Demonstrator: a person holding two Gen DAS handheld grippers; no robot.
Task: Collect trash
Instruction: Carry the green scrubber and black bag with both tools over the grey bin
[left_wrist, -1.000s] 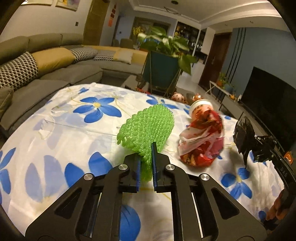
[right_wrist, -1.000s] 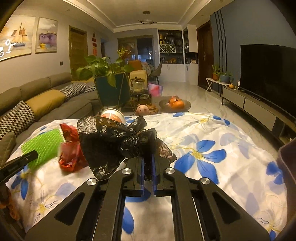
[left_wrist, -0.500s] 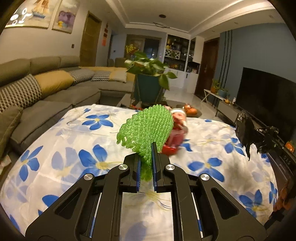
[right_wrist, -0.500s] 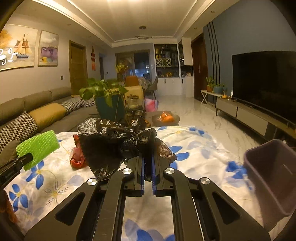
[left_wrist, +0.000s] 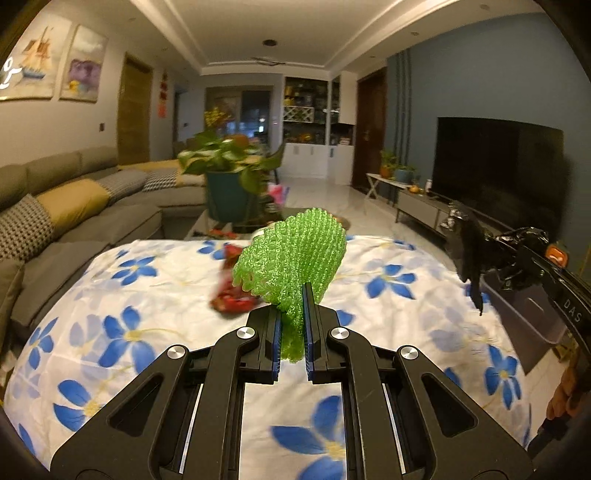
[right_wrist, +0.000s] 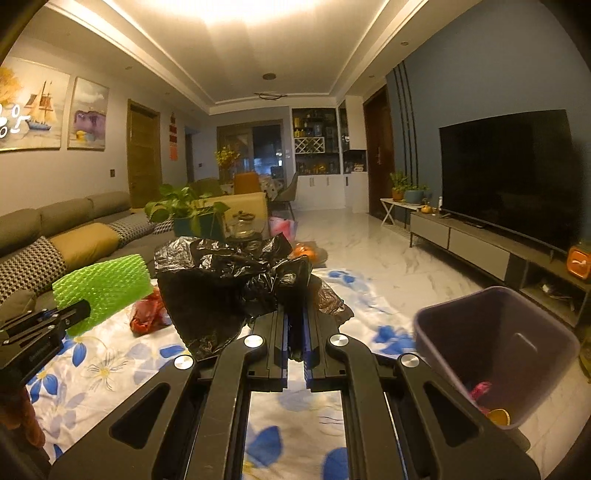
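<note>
My left gripper (left_wrist: 291, 295) is shut on a green foam net sleeve (left_wrist: 295, 258), which stands up above the flowered table (left_wrist: 129, 295). The sleeve (right_wrist: 101, 286) and the left gripper (right_wrist: 70, 314) also show at the left of the right wrist view. My right gripper (right_wrist: 295, 314) is shut on a crumpled black plastic bag (right_wrist: 229, 280), seen as well at the right of the left wrist view, black bag (left_wrist: 467, 251). A red and white wrapper (left_wrist: 231, 299) lies on the cloth behind the sleeve, wrapper (right_wrist: 147, 315). A purple-grey bin (right_wrist: 495, 347) stands low at the right, with bits of trash inside.
A grey sofa (left_wrist: 55, 206) runs along the left. Beyond the table stand a potted plant (left_wrist: 225, 166) and a low table with fruit (right_wrist: 306, 253). A TV (right_wrist: 509, 177) on a long cabinet lines the right wall, with marble floor (right_wrist: 369, 254) between.
Both grippers have risen and swung to the right with their loads. The red wrapper has slid left behind the sleeve, and the bin has come into the right wrist view.
</note>
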